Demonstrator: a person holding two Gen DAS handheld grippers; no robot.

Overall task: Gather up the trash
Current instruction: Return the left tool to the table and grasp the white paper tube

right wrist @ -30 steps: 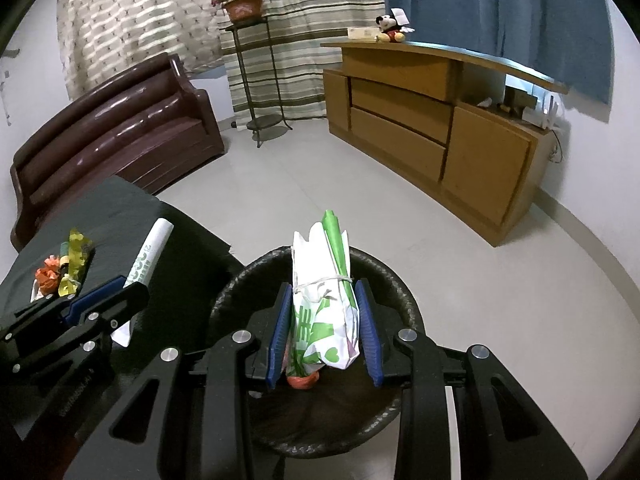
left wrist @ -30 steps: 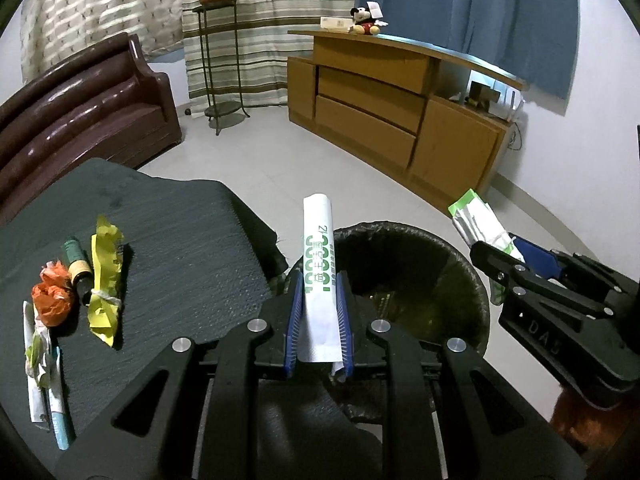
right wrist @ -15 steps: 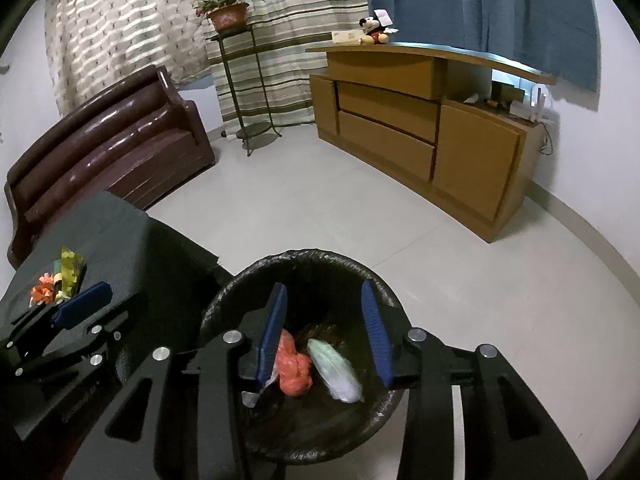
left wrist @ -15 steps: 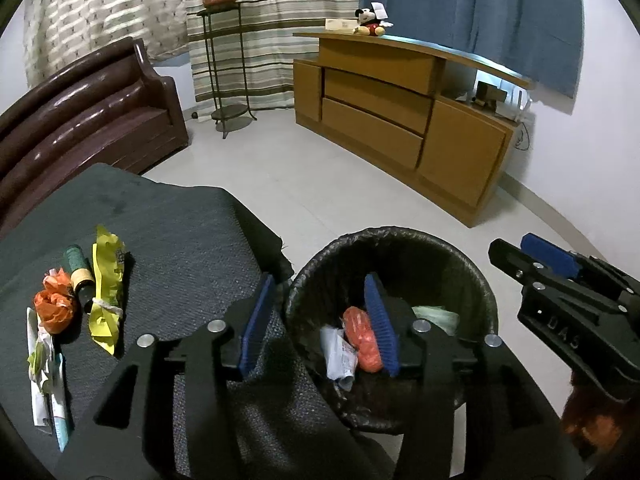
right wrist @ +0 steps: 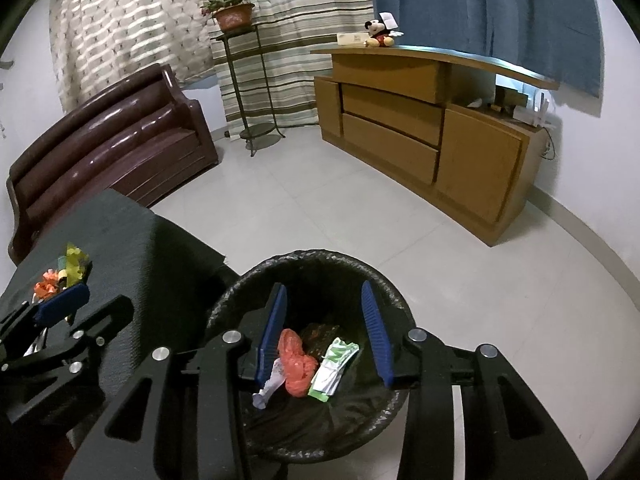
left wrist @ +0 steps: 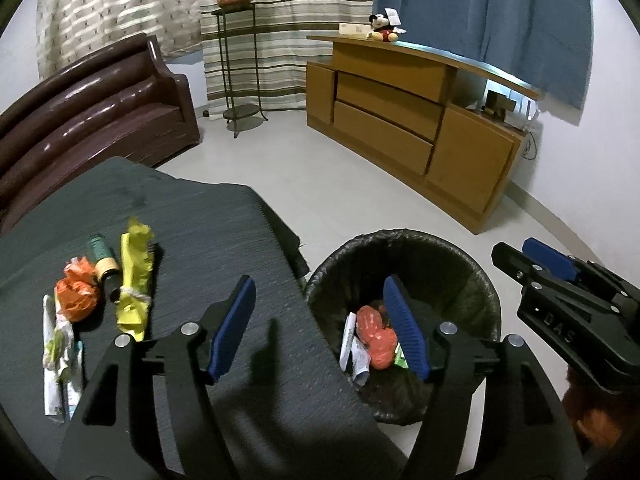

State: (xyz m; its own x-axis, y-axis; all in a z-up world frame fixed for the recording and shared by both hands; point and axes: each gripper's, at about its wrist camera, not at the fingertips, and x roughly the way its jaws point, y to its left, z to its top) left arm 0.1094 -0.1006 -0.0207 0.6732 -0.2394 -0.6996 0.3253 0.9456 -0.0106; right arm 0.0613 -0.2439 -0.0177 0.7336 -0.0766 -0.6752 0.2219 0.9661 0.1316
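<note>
Left wrist view: left gripper (left wrist: 316, 328) empty, jaws have just been opening and stand wide, nothing between them. It straddles the table (left wrist: 224, 216) edge and the bin (left wrist: 460, 256) rim, one finger over cloth, the other over the bin mouth. Right gripper (right wrist: 326, 334) also empty, jaws parted moderately and just opened a bit further, hanging directly over the bin.

Already in the bin: orange bag (right wrist: 296, 362), green-white wrapper (right wrist: 334, 364), white paper (right wrist: 270, 384). Those lie below the right jaws, not touched by them.

Left to collect, all on the table, well left of the left gripper: yellow wrapper (left wrist: 134, 276), orange wad (left wrist: 76, 296), green spool (left wrist: 102, 262) between the two, white wrappers (left wrist: 58, 356) nearest the table's near-left edge.

Step in hand, as I read it: go back for the next piece.
- Left gripper is nearest the pile; use it, keep jaws wide on approach.
- Yellow wrapper is the closest and long: grab across its narrow width near the knotted middle.
- Items lie touching each other; come in from the right side so the spool doesn't roll.
- Right gripper is far from the pile; it has to cross over the table.
</note>
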